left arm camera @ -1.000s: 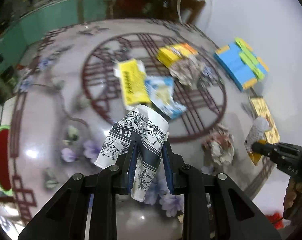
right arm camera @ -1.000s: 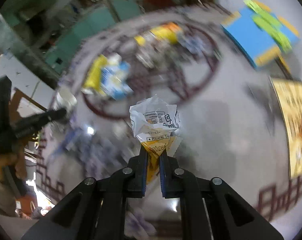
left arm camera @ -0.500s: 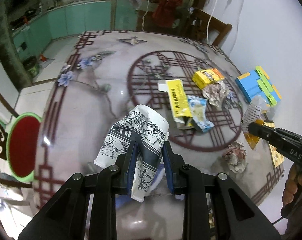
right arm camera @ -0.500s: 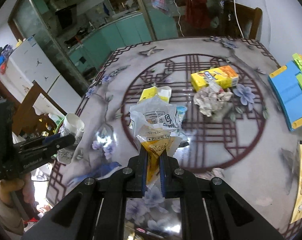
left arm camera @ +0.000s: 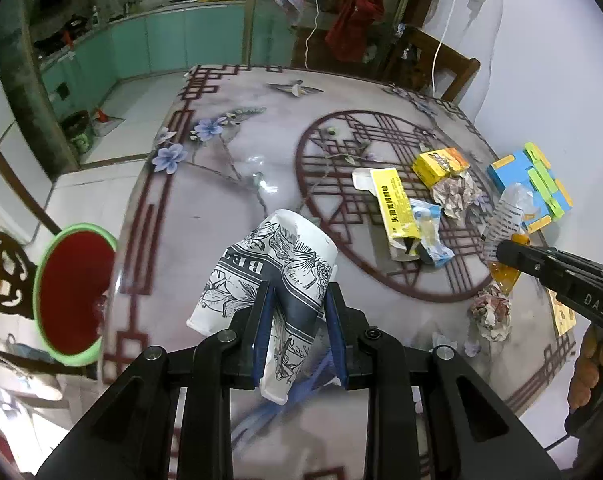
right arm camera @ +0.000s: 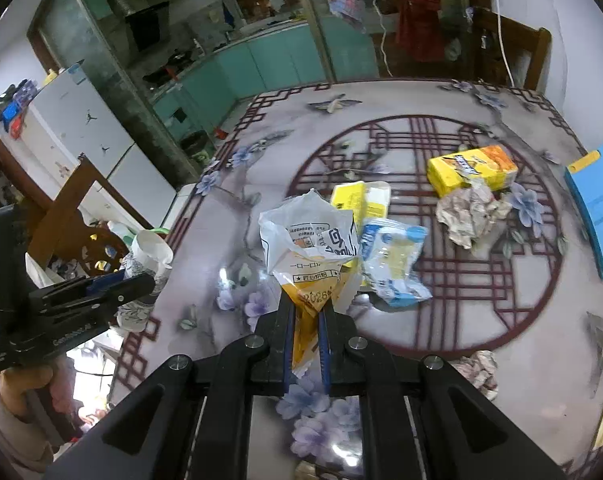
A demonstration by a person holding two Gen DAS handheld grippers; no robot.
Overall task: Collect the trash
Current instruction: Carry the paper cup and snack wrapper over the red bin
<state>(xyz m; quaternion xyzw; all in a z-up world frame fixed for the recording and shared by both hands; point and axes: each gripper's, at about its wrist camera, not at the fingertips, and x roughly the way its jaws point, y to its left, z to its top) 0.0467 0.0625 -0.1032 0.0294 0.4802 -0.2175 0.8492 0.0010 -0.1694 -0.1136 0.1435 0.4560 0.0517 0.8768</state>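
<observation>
My left tongs [left arm camera: 297, 316] pinch the crushed paper cup [left arm camera: 269, 276]; the bin [left arm camera: 71, 292] lies at nine o'clock, nearer them. Right tongs [right arm camera: 305, 336] pinch the wrapper [right arm camera: 309, 248].

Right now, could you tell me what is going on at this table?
A person is clearing litter with two handheld grippers. The left gripper is clamped on a crushed paper cup, held above the table near a green-rimmed bin. The right gripper pinches a yellow and white wrapper. Yellow boxes, a blue packet and crumpled paper still lie on the table.
</observation>
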